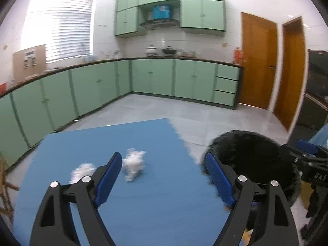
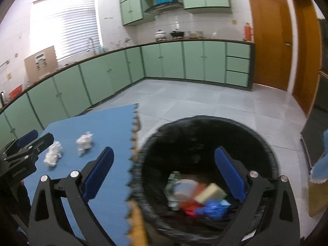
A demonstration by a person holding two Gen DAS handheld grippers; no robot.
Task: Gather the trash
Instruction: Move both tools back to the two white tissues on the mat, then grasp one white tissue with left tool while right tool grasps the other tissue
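Note:
Two crumpled white paper wads lie on a blue foam mat [image 1: 127,143]: one [image 1: 134,165] just ahead of my left gripper [image 1: 164,163], the other [image 1: 82,172] partly behind its left finger. My left gripper is open and empty above the mat. The wads also show in the right wrist view [image 2: 85,142] [image 2: 53,156]. A black bin lined with a black bag [image 2: 205,135] stands right of the mat. My right gripper [image 2: 164,157] is open and empty above the bin's mouth. Inside lie several pieces of trash, among them a yellow sponge [image 2: 211,192] and a blue wad [image 2: 211,209].
Green kitchen cabinets [image 1: 98,86] run along the left and far walls under a countertop. Two wooden doors [image 1: 258,61] stand at the right. Grey tile floor [image 2: 205,100] lies beyond the mat. The bin's edge [image 1: 252,149] shows in the left wrist view.

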